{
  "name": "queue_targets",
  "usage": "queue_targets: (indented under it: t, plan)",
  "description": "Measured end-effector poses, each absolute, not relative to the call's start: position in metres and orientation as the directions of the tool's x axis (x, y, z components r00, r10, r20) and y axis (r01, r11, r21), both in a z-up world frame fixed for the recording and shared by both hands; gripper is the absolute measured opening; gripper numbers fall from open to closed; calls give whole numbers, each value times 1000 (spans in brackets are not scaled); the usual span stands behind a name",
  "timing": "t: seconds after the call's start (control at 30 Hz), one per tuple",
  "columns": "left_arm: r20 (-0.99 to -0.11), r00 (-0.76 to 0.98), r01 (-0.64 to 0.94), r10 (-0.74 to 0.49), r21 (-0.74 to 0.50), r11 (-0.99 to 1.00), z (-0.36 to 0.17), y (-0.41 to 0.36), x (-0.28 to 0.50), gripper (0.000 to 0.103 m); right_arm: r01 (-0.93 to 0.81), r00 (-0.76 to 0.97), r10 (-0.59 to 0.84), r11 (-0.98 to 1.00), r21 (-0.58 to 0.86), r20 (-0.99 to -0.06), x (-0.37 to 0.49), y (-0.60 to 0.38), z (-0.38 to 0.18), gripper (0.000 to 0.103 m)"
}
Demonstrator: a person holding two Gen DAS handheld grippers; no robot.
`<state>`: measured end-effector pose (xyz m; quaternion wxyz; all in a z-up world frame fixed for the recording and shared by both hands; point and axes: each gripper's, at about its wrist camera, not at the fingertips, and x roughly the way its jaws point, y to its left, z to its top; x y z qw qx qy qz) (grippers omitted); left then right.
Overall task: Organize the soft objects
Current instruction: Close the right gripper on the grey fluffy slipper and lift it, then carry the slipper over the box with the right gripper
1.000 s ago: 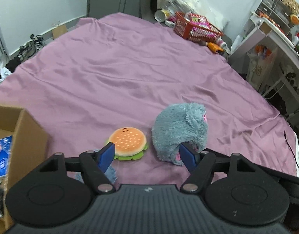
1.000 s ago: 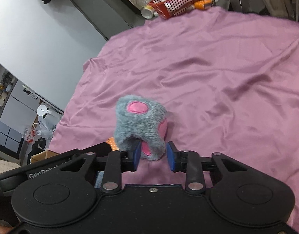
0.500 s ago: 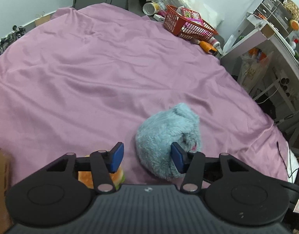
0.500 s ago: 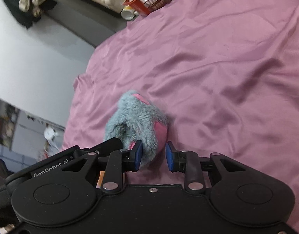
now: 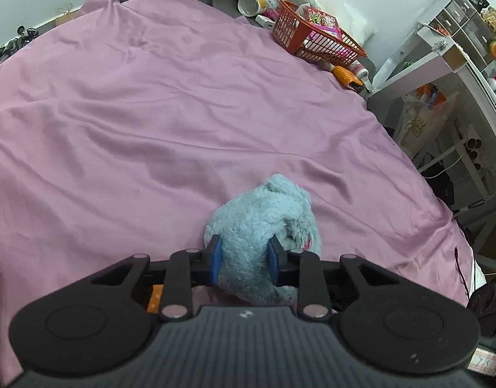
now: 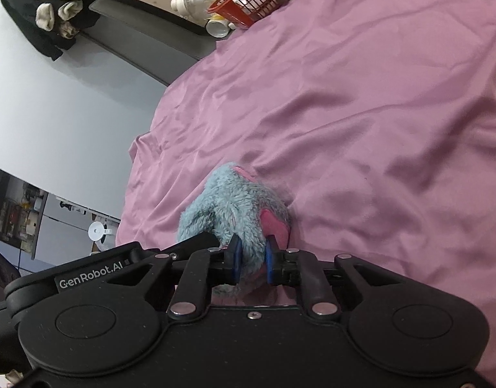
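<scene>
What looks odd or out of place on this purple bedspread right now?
The fluffy grey-blue plush toy with pink patches is squashed out of shape, clamped by both the left gripper and the right gripper at once. Beyond it, a red wire basket sits tilted at the wrinkled purple bedspread's far edge.

Grey-blue plush toy (image 5: 264, 213), pink patches; mauve sheet (image 5: 151, 97); possibly orange-red basket (image 5: 315, 38).

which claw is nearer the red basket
Left, by a small margin, judging loosely. Both claws are shut on the blue plush toy, far from the red basket at the bed's far edge; left claw, right claw.
</scene>
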<state>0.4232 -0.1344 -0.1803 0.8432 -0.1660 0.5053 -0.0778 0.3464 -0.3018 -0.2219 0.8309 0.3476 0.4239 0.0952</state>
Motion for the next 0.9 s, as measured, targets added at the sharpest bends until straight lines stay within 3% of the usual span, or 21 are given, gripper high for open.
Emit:
queue_targets:
  t: [0.5,0.9]
  plan:
    - [-797,525,-47,-299,-378,924,-136,-114,385,26,23,653,451,792,611,-609,311,-278,-175,13]
    - [-797,507,-31,-326,-395,918,-97,-97,345,25,-11,658,400,852,523,-638,268,-251,-134,13]
